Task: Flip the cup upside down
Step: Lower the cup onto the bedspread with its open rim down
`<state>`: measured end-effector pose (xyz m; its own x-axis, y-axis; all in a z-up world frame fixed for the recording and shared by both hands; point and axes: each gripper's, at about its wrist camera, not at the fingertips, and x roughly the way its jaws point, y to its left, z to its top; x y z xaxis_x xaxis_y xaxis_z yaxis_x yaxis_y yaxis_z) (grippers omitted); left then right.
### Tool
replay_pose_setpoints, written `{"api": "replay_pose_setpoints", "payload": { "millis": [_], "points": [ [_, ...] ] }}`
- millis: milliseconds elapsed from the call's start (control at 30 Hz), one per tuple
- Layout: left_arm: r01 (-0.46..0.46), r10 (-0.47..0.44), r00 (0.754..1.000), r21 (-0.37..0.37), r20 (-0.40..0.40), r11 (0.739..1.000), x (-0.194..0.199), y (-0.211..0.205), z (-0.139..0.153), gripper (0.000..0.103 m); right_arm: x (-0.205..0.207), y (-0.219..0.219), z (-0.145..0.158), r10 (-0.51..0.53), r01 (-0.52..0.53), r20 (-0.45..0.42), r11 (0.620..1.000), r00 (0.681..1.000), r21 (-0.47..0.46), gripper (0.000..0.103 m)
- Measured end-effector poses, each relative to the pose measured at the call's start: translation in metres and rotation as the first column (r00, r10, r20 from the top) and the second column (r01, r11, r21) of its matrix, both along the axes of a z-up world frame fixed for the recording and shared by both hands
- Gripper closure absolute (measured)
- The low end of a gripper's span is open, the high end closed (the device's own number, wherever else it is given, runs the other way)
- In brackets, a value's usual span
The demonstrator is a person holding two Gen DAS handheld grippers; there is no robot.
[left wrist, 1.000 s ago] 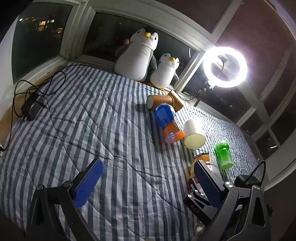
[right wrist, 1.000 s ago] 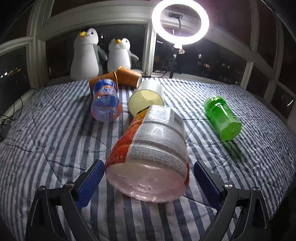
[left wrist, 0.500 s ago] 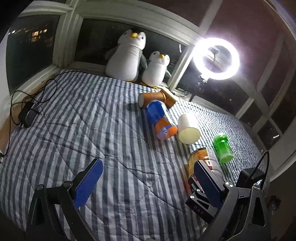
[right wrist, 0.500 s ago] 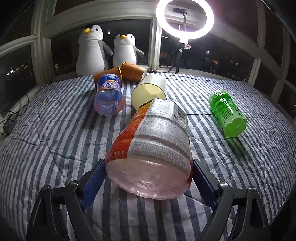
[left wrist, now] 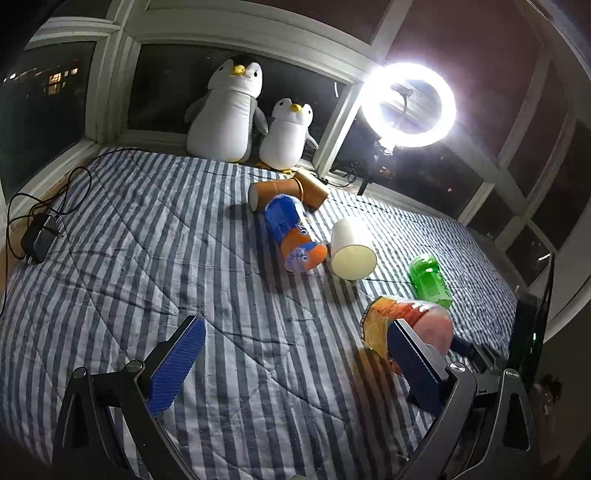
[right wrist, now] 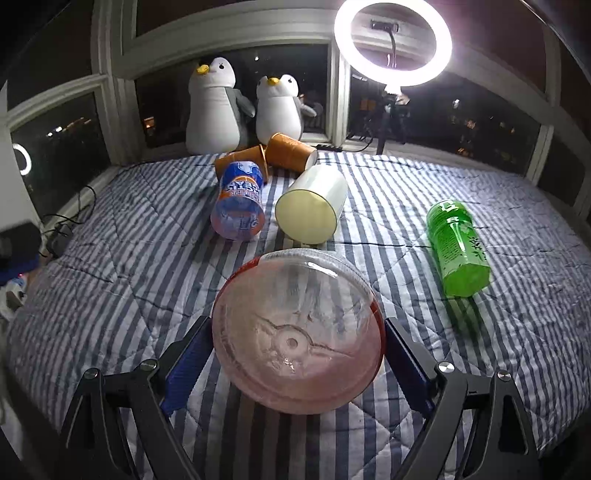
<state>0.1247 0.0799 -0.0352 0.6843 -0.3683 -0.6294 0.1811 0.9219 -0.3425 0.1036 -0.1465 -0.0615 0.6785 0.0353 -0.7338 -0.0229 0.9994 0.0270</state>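
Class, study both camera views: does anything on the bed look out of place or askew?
Yes. Every container lies on its side on the striped quilt: two orange cups, a blue bottle, a white cup, a green bottle. The right gripper clamps the clear orange-labelled cup tipped, base toward the camera.

This is a bedroom in a home, at night. A bed (right wrist: pixel 480 206) with a quilted blue-and-white striped cover fills the scene. At its far edge two plush penguins (right wrist: pixel 218 110) sit on the sill of a white-framed bay window (right wrist: pixel 229 33) showing dark sky and distant city lights. A lit ring light (right wrist: pixel 393 44) stands far right, and a charger with cables (left wrist: pixel 38 240) lies at the left.
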Motion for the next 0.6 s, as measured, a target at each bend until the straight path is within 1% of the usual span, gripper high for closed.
{"api": "replay_pose_setpoints", "payload": {
  "millis": [67, 200, 467, 600],
  "points": [
    [0.004, -0.004, 1.0, 0.001, 0.001, 1.0, -0.001, -0.002, 0.0, 0.003, 0.005, -0.008, 0.002, 0.005, -0.005, -0.013, 1.0, 1.0, 0.026, 0.015],
    [0.009, -0.009, 1.0, 0.009, 0.005, 1.0, -0.003, -0.006, 0.002, 0.003, 0.012, -0.017, 0.003, -0.001, 0.001, -0.013, 0.999, 1.0, 0.043, 0.015],
    [0.024, -0.025, 1.0, 0.027, 0.006, 0.999, -0.006, -0.015, 0.005, 0.003, 0.03, -0.022, 0.003, 0.022, -0.021, -0.017, 0.998, 1.0, 0.058, 0.015],
    [0.021, -0.021, 1.0, 0.033, 0.005, 0.999, -0.005, -0.018, 0.005, 0.003, 0.041, -0.029, 0.002, 0.031, -0.027, -0.042, 0.995, 0.999, 0.099, 0.015]
  ]
}}
